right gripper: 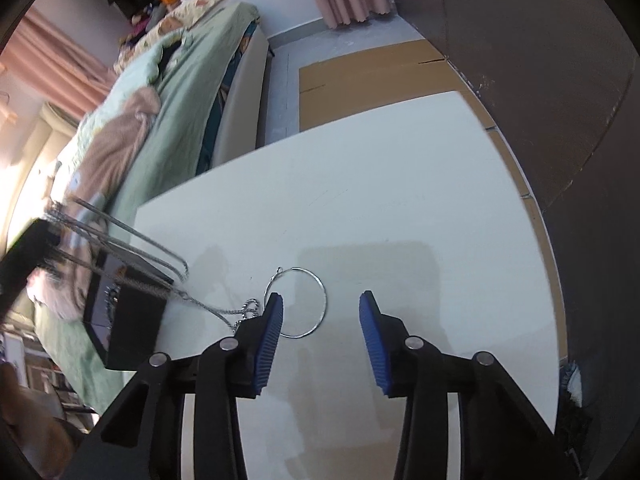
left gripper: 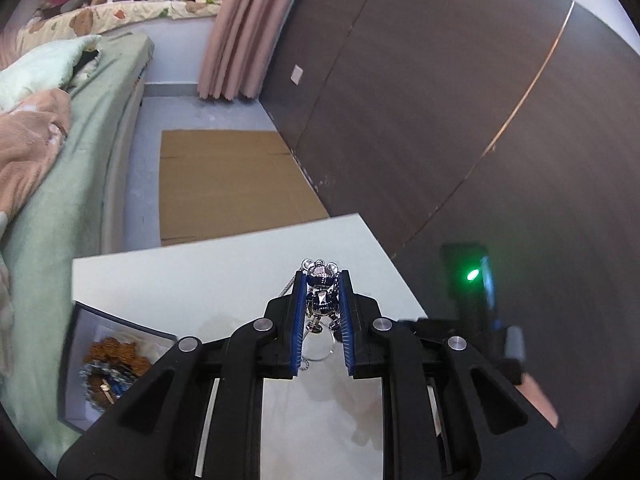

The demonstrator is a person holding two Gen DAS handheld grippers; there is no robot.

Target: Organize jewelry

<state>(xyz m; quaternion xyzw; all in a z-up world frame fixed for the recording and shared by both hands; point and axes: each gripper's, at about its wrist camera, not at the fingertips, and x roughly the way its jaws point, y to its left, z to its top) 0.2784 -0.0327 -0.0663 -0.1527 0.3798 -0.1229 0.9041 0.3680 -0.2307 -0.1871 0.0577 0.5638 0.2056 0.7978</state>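
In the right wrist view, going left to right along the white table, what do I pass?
Black jewelry box → silver chain → hoop earring → bare white table, with the open right hand-held gripper above the hoop.

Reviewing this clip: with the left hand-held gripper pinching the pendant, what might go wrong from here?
1. The chain hangs from the pendant held in the left hand-held gripper and trails over the black jewelry box; it may snag there.
2. The hoop lies beside the open right hand-held gripper, which might knock it.
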